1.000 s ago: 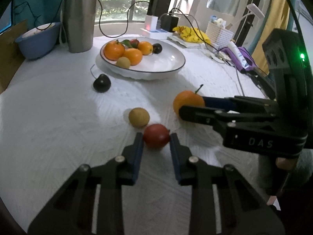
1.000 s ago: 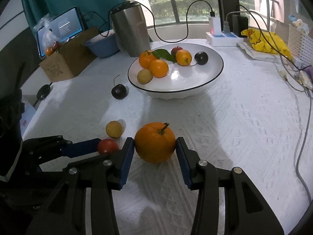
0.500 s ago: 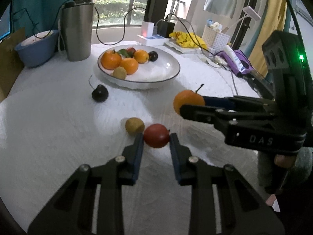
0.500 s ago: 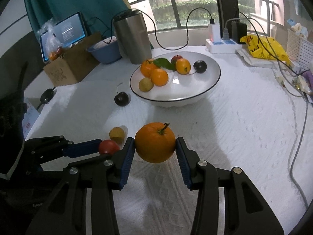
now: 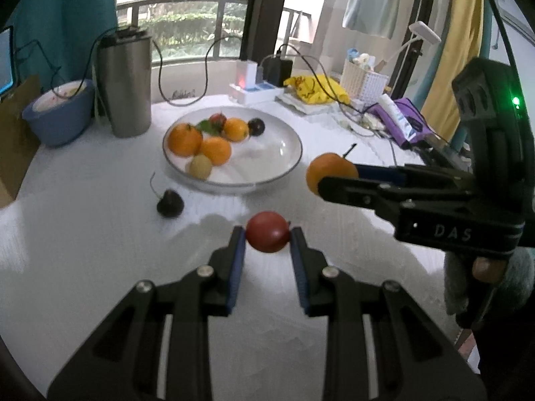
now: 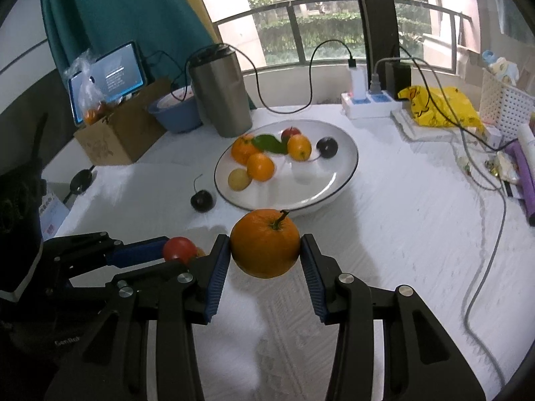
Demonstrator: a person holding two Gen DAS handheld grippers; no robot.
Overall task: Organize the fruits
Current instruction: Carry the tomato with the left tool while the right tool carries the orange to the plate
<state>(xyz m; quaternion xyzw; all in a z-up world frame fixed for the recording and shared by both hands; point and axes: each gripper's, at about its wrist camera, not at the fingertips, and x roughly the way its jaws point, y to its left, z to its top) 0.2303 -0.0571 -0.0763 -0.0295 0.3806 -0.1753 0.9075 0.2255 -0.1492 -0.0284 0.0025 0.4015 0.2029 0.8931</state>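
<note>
Left gripper (image 5: 267, 241) pinches a small red fruit (image 5: 268, 236), right gripper (image 6: 265, 253) clamps a stemmed orange (image 6: 265, 243); side by side, they could bump over the white bowl (image 6: 337, 185) and drop one.

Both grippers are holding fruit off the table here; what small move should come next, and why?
Probably carry both toward the bowl: the right gripper is shut on the orange, the left gripper on the red fruit, both short of the rim.

Both tools, left (image 5: 267, 245) and right (image 6: 265, 255), clamped, raised.
</note>
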